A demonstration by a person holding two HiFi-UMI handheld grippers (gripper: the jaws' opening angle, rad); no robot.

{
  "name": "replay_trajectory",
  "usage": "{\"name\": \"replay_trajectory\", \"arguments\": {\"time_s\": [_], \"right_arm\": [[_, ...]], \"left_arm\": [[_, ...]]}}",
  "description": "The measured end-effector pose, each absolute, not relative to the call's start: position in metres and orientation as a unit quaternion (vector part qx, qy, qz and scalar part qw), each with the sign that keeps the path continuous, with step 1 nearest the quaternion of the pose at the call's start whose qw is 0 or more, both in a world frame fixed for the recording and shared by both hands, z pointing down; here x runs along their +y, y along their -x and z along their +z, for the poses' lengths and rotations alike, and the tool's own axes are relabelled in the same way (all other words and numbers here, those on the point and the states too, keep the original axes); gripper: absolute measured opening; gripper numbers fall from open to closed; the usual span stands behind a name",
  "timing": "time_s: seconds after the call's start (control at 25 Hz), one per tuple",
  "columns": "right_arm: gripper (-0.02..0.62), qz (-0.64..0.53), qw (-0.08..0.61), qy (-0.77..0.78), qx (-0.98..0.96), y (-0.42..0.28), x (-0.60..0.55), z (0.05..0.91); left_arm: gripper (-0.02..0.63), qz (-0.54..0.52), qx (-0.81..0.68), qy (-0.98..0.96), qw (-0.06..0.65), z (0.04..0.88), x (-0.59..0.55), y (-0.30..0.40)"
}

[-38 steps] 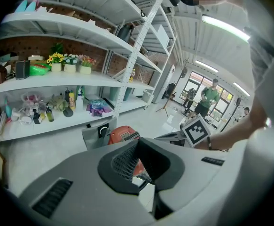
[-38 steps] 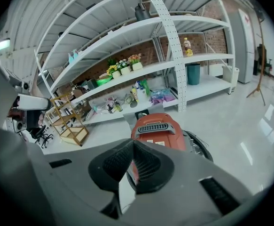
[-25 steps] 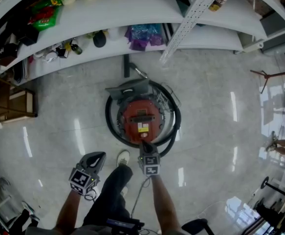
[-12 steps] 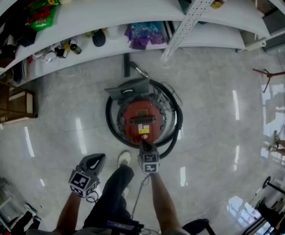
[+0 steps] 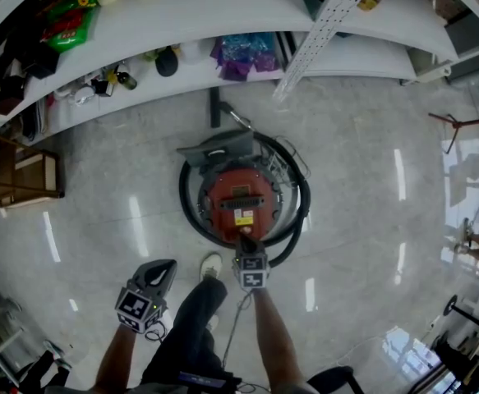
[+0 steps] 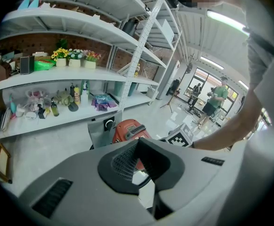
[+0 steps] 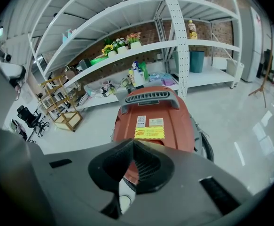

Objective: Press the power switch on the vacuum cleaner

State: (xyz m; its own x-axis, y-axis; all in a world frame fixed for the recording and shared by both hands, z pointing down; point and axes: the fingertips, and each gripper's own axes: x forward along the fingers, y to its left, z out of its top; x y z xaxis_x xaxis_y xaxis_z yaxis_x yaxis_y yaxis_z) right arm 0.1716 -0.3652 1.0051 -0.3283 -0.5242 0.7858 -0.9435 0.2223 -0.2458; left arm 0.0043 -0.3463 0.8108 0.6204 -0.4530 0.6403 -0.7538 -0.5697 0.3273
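Observation:
A round red vacuum cleaner [image 5: 239, 202] stands on the floor with its black hose [image 5: 191, 220] coiled around it. My right gripper [image 5: 245, 241] is shut, and its tip rests at the vacuum's near edge, just below the yellow label [image 5: 241, 217]. In the right gripper view the red body [image 7: 158, 119] fills the space right past the shut jaws [image 7: 133, 143], which hide the spot under the tip. My left gripper [image 5: 166, 268] hangs shut and empty to the left, well apart from the vacuum. In the left gripper view the vacuum [image 6: 127, 127] shows beyond its tip [image 6: 137, 142].
White curved shelving [image 5: 181, 23] with bottles, flowers and bags runs behind the vacuum. A grey box [image 5: 218, 148] stands at its far side. A wooden rack [image 5: 17, 175] is at the left. The person's shoe [image 5: 208, 265] and leg are between the grippers.
Almost nothing differs. The right gripper's tip stays at the vacuum's near edge. The left gripper has drifted slightly back toward the person.

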Motion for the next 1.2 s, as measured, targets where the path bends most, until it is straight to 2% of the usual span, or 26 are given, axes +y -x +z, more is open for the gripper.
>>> {"name": "replay_trajectory", "arguments": {"time_s": [1.2], "right_arm": [[0.012, 0.391, 0.292, -0.506, -0.711, -0.172, -0.361, 1.021]], "left_arm": [[0.006, 0.257, -0.353, -0.848, 0.300, 0.817, -0.342, -0.005]]}}
